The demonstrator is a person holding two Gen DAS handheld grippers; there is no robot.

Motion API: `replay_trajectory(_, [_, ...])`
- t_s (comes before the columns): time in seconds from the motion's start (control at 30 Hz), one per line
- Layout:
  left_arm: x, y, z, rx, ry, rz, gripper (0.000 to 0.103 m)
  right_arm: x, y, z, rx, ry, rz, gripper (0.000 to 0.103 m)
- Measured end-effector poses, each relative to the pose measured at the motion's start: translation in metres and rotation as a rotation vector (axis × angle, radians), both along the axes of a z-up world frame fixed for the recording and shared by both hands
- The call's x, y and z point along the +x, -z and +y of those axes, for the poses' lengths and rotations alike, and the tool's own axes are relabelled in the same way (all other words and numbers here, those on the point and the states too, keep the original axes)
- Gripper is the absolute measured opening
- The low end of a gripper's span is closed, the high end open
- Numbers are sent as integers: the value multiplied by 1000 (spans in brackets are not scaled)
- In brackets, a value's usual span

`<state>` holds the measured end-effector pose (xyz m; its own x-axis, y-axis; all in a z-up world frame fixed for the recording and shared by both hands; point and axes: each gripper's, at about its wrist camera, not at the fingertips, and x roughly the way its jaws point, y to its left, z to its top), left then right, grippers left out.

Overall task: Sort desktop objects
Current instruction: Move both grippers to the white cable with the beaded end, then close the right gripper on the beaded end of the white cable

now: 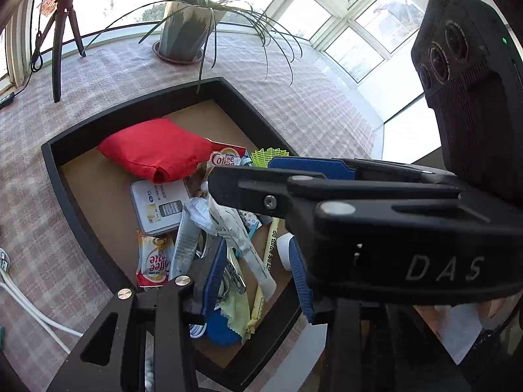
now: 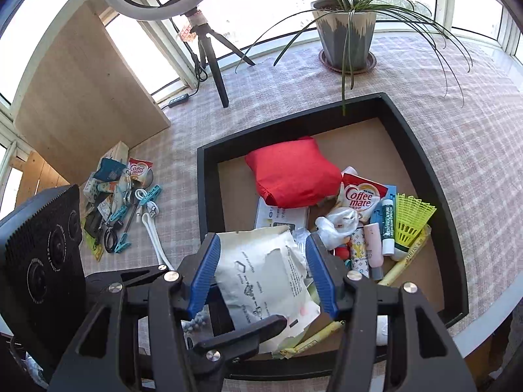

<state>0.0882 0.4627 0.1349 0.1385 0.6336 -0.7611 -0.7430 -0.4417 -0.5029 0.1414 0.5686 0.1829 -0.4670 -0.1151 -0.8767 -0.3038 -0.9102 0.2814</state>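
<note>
A black-rimmed tray (image 2: 209,176) holds a red cloth pouch (image 2: 294,170), Coffee mate sachets (image 2: 358,196), a yellow shuttlecock (image 2: 410,219), tubes and a white card. My right gripper (image 2: 263,271) is open, its blue pads on either side of a crumpled white paper packet (image 2: 264,277) that my left gripper (image 2: 274,321) grips from below. In the left wrist view my left gripper (image 1: 258,261) is over the tray (image 1: 75,202), holding the white packet (image 1: 228,225). The right gripper (image 1: 261,189) crosses in front.
A pile of clips, cables and sachets (image 2: 121,202) lies on the checked tablecloth left of the tray. A potted plant (image 2: 346,36), a ring light on a tripod (image 2: 209,52) and a wooden board (image 2: 81,75) stand at the back.
</note>
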Motion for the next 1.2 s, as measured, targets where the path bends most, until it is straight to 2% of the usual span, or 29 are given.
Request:
replay_trajectory(0.17, [-13,6,-27,-29,-58,-22,38,5,-3,0,9,-1,3,54])
replay_trajectory(0.37, [-33,15,-84,-80,-145,-24,38,3,1,-30,33,-86,-11,54])
replay_trajectory(0.47, [-45,26,-116,-117,-200,-33,38,0,11,-53,22,-155,-33,54])
replay_trajectory(0.63, [-54,53,-163,-164,-284,-107,37,-12,40,-102,23,-285,-100,53])
replay_trajectory(0.7, [-53,66,-176,-173,-310,-142,37,-17,54,-119,25,-336,-129,48])
replay_trajectory(0.87, [-43,92,-190,-186,-336,-223,37,-35,88,-150,10,-410,-210,37])
replay_trajectory(1.07, [-33,108,-189,-178,-332,-280,37,-47,122,-166,1,-425,-300,32])
replay_trajectory(1.2, [-31,113,-185,-173,-326,-300,38,-51,133,-172,7,-435,-331,31])
